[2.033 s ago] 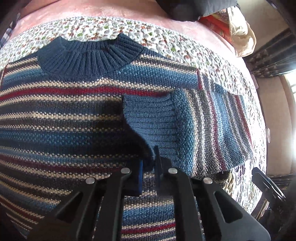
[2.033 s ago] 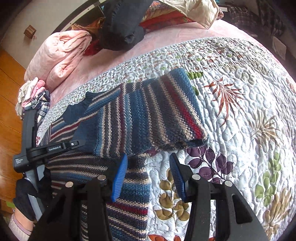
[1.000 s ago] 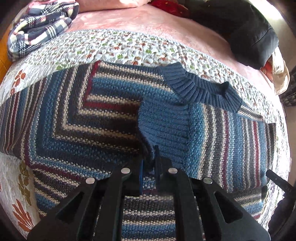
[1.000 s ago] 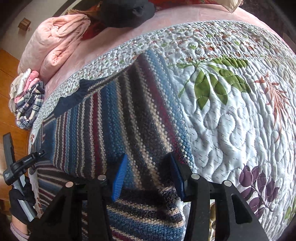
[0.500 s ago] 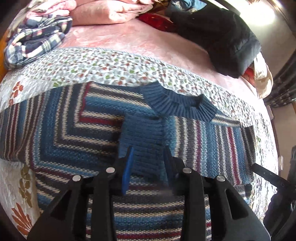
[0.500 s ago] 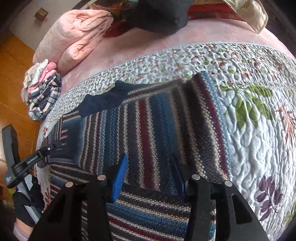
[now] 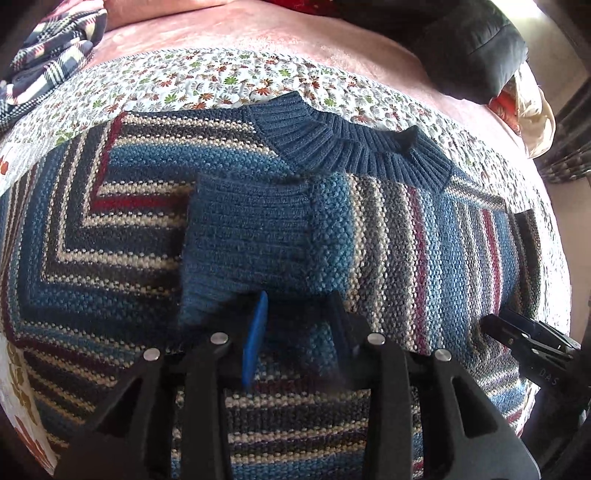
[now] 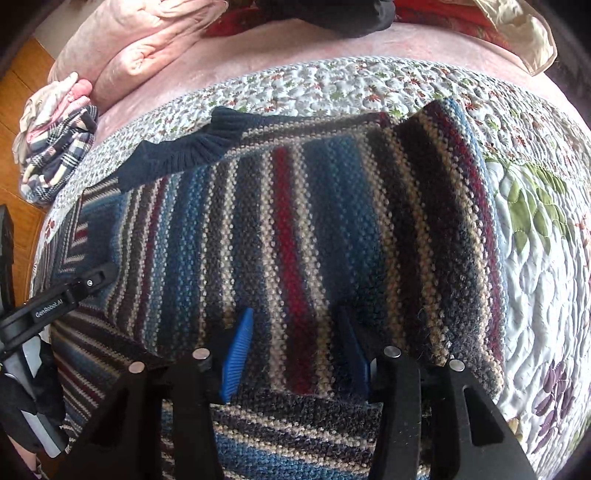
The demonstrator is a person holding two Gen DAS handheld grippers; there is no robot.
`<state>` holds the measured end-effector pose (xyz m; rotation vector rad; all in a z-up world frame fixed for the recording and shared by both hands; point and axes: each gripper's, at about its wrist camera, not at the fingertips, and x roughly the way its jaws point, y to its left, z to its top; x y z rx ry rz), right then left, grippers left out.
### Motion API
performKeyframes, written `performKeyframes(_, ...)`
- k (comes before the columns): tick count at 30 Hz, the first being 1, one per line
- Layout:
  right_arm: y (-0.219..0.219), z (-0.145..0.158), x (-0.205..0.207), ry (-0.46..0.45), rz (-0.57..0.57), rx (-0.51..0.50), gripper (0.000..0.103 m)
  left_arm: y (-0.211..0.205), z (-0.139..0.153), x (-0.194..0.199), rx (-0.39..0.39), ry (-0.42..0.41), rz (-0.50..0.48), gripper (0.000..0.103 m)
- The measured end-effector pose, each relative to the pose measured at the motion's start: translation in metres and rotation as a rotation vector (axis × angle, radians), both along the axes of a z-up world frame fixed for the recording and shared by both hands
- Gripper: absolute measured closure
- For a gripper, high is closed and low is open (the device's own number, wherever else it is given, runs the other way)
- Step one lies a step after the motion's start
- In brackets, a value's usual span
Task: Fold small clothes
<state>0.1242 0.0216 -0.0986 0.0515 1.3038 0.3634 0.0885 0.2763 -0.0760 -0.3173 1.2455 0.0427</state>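
Quilted floral bedspread (image 8: 546, 295), striped sweater (image 7: 388, 236) lying flat, pink blanket (image 8: 147, 40) beyond

It was a bedroom in a home: a bed spread with a floral quilt (image 8: 535, 280) over a pink blanket (image 7: 236, 33). Folded clothes (image 8: 55, 147) lay at ten o'clock, wooden floor (image 8: 14, 85) beyond.

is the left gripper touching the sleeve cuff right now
Cannot tell. In the left wrist view the left gripper is open with the sleeve cuff lying just past its fingertips; whether the pads rest on the knit or hover above it isn't clear.
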Motion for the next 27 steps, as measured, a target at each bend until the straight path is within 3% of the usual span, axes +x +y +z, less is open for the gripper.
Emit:
performKeyframes(5,0.005,0.000,0.000,0.000,0.001,-0.026,0.053,-0.001,0.000,0.000,0.006,-0.014,-0.026,0.068)
performKeyframes(8,0.014,0.014,0.001,0.005,-0.011,-0.050,0.053,0.010,0.015,-0.007,-0.019,-0.015,0.000,0.070)
performKeyframes(10,0.019,0.035,-0.007,-0.034,-0.012,-0.013,0.053,0.026,0.032,-0.021,-0.014,-0.053,0.032,0.066)
performKeyframes(11,0.023,0.044,-0.011,-0.043,-0.011,0.017,0.053,0.039,0.041,-0.032,-0.024,-0.076,0.057,0.059)
performKeyframes(12,0.027,0.051,-0.015,-0.043,-0.007,0.045,0.053,0.055,0.049,-0.044,-0.026,-0.093,0.092,0.053)
performKeyframes(14,0.040,0.058,-0.023,-0.036,0.004,0.074,0.053,0.091,0.059,-0.071,-0.001,-0.096,0.166,0.052)
performKeyframes(18,0.075,0.060,-0.032,-0.009,0.056,0.101,0.053,0.171,0.060,-0.124,0.048,-0.057,0.347,0.036)
performKeyframes(21,0.110,0.057,-0.042,0.001,0.119,0.111,0.053,0.231,0.054,-0.160,0.088,-0.012,0.466,0.036)
performKeyframes(27,0.183,0.051,-0.067,-0.019,0.254,0.079,0.052,0.345,0.039,-0.206,-0.024,-0.019,0.721,0.036)
